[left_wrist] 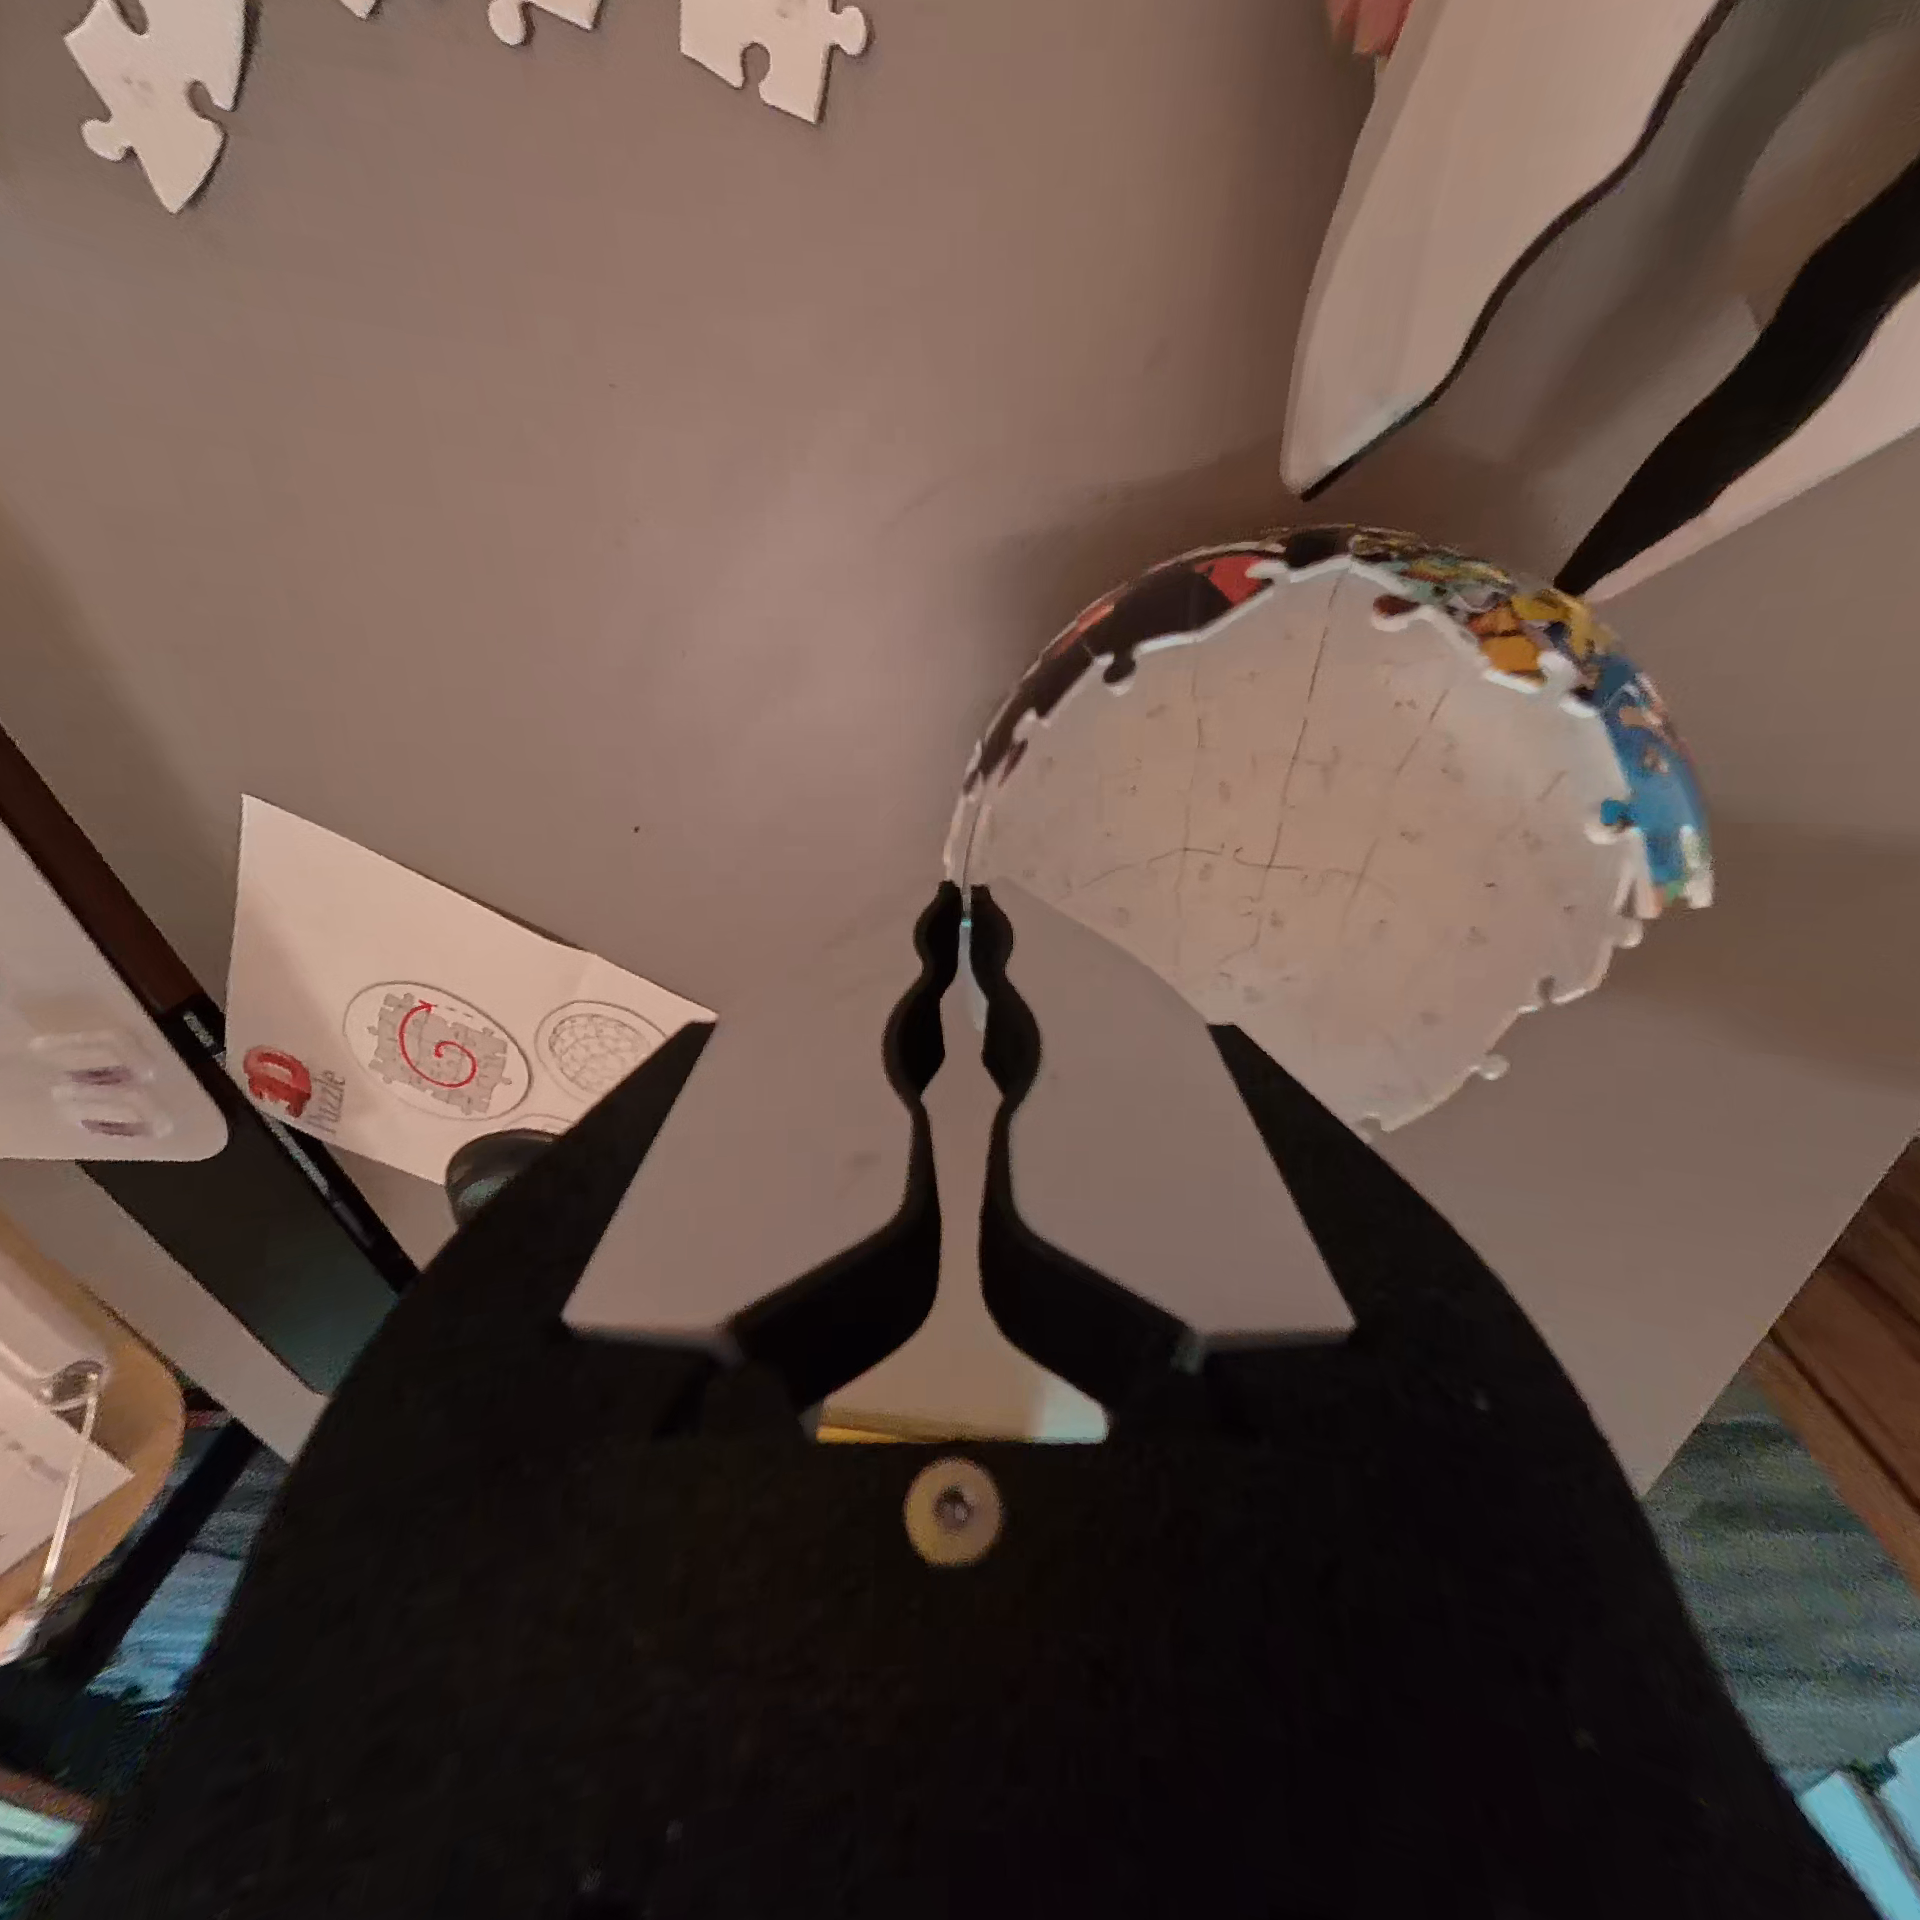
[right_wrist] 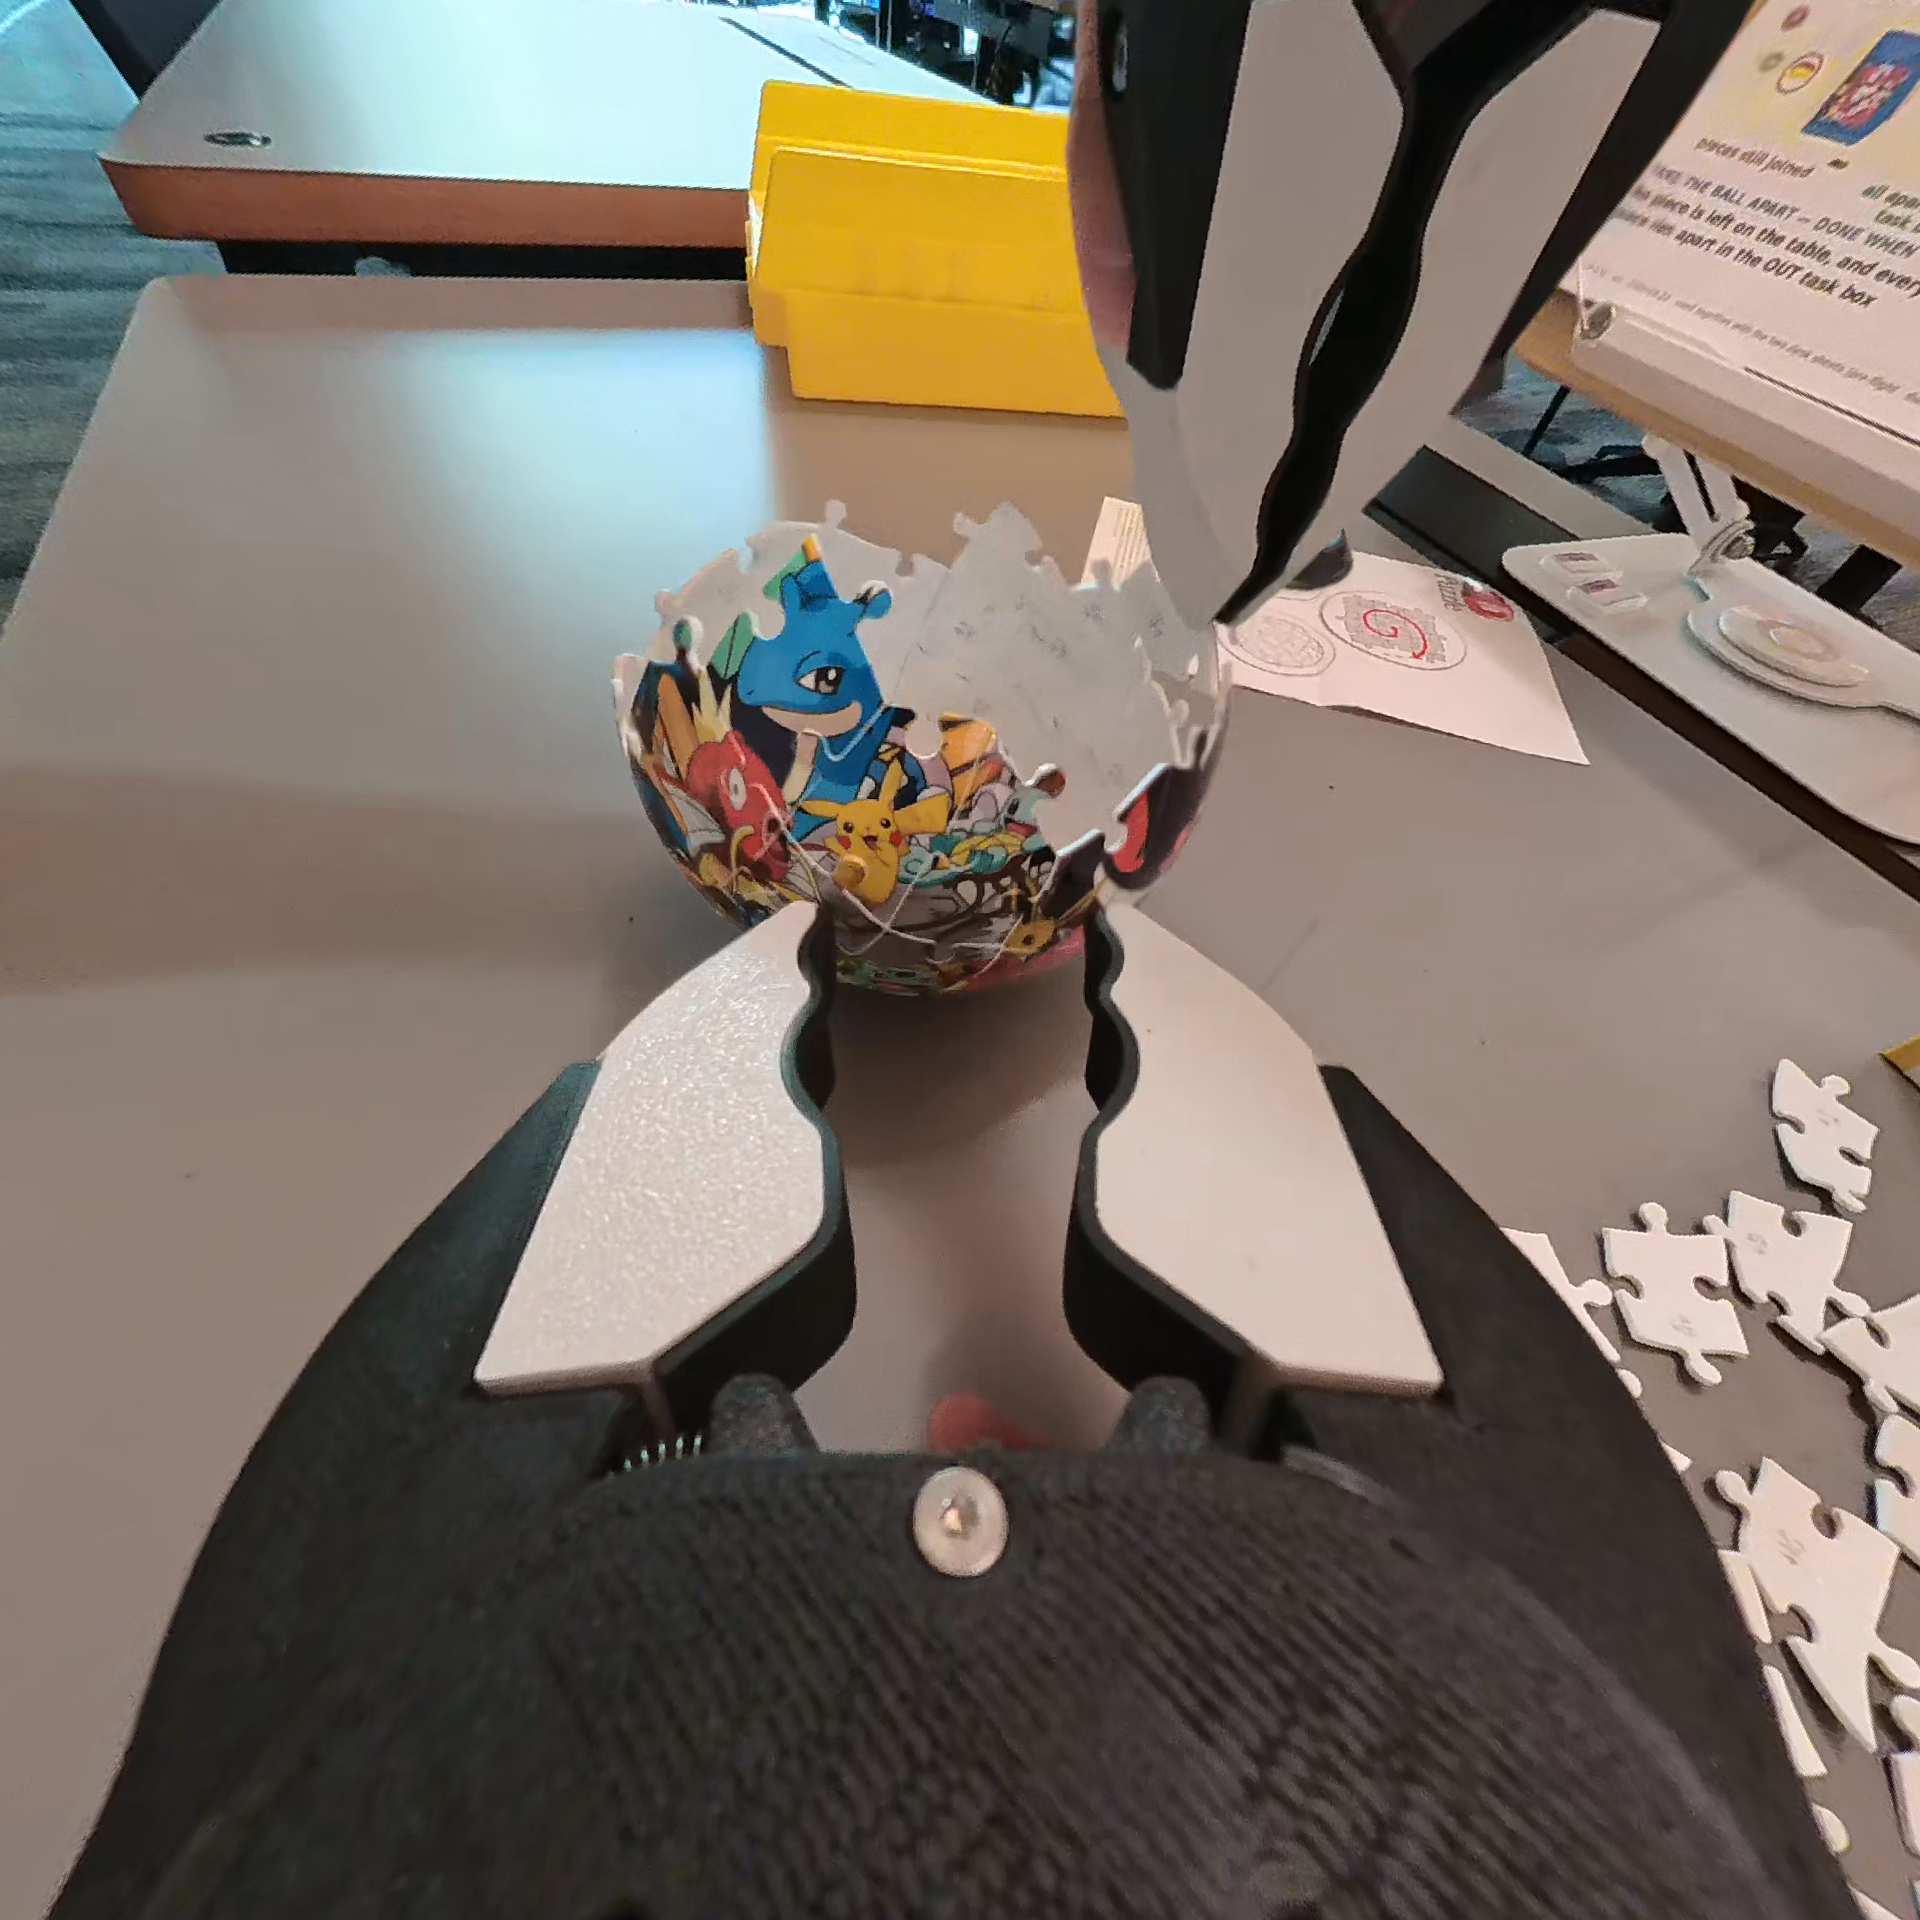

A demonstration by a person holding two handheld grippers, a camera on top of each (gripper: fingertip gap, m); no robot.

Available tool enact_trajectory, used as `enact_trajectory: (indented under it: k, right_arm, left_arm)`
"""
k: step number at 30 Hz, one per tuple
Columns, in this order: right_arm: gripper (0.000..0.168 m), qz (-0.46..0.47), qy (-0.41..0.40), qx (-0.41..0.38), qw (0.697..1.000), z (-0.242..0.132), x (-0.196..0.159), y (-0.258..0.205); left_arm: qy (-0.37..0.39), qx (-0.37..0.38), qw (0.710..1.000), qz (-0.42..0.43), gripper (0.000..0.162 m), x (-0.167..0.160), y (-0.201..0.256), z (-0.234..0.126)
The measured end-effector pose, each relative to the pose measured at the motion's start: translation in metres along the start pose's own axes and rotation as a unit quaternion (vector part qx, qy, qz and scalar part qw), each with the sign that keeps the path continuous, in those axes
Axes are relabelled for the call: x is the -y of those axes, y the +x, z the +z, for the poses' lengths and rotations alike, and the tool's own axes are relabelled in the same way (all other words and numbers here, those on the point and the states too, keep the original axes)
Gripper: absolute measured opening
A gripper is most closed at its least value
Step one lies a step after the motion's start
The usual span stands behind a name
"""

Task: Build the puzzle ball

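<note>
Half a puzzle ball (right_wrist: pixel 914 769) stands on the grey table (right_wrist: pixel 312 623), a jagged-rimmed bowl with printed cartoon creatures outside and plain white inside. From above, the left gripper (left_wrist: pixel 964 896) pinches the thin rim at the shell's edge, its jaws drawn nearly together on the wall. The right gripper (right_wrist: pixel 956 935) sits low in front with its jaws set moderately wide, the tips on either side of the shell's lower curve; whether they touch it I cannot tell. Loose white pieces (right_wrist: pixel 1766 1351) lie scattered to the right, well apart from the ball, and a folded instruction sheet (right_wrist: pixel 1392 655) rests just behind it, with yellow bins (right_wrist: pixel 925 260) farther back. I judge the shell is being steadied between placements. Next, one gripper must let go, fetch a loose piece, and align its tabs with the open rim while the other gripper braces the shell.
</note>
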State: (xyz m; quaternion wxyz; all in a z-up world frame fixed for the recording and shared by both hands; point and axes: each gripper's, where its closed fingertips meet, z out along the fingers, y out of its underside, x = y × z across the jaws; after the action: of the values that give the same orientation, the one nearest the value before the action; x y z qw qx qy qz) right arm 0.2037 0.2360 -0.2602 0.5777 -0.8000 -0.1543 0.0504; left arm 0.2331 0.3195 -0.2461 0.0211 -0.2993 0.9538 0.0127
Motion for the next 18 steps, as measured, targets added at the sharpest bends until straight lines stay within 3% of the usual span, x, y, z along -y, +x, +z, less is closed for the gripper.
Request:
enact_trajectory:
  k: [1,6,12,18]
  right_arm:
    - [0.046,0.0,-0.001,-0.003,1.0,0.0,-0.001,0.001]
    - [0.044,0.005,-0.009,-0.019,1.0,0.001,-0.004,0.006]
    - [0.047,0.0,-0.045,-0.007,0.999,0.001,-0.012,0.002]
    - [0.066,0.044,-0.067,0.014,0.997,-0.001,-0.008,-0.008]
  left_arm:
    - [-0.01,-0.003,1.0,0.007,0.001,-0.001,-0.001,0.001]
    - [-0.051,-0.021,0.998,0.014,0.002,-0.015,-0.005,0.009]
    - [-0.025,-0.043,0.999,-0.006,0.002,-0.023,-0.011,0.023]
    - [-0.021,-0.065,0.997,-0.047,0.002,-0.046,-0.012,0.042]
